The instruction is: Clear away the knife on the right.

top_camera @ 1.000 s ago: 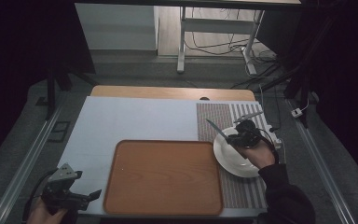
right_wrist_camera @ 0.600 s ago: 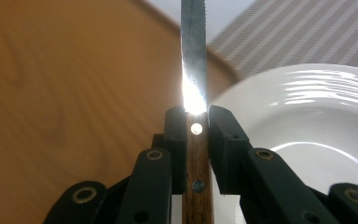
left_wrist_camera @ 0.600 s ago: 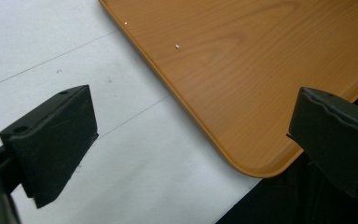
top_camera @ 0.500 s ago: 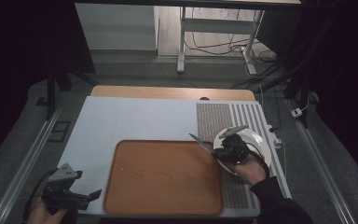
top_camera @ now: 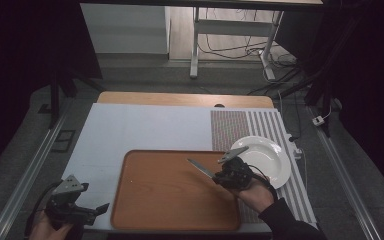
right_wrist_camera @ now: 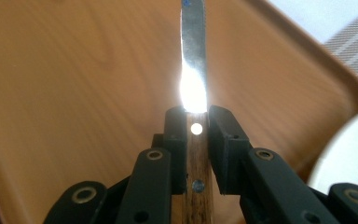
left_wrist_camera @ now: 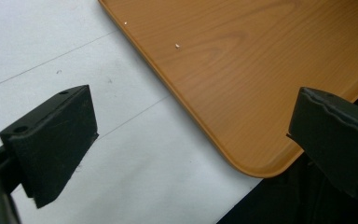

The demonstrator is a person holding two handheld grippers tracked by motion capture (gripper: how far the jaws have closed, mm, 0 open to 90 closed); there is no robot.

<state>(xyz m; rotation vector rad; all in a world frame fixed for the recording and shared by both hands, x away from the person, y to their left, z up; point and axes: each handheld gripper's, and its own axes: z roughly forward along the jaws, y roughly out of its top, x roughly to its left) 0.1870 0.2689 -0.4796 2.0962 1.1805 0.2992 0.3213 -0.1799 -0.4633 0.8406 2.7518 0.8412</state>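
Biggest thing going on here is the table (top_camera: 145, 127), covered by a pale sheet, with a striped mat (top_camera: 272, 127) laid down its right side. On top of the sheet, toward the near edge, sits a brown wooden tray (top_camera: 170, 200) with rounded corners, flat and with nothing lying on it. In the left gripper view 1 of those rounded corners pokes out past the sheet's edge.

Next down in size is the white plate (top_camera: 270, 157), sitting on the striped mat just beside the tray's right rim. It looks bare from above.

Then the right gripper (top_camera: 224, 175), held in a hand with a dark sleeve, hanging over the tray's right part, right next to the plate. It's clamped on a knife (top_camera: 200, 167) by its wooden handle. In the right gripper view you can see the 2 pads squeezing that handle from both sides, 2 rivets showing, the shiny blade sticking straight out ahead with a big glare spot on it. From above, the blade points up-left over the tray and seems to be off its surface, though I can't tell for sure.

The left gripper (top_camera: 97, 209) is down at the near left corner, over the sheet beside the tray's corner, jaws spread wide with nothing between them.
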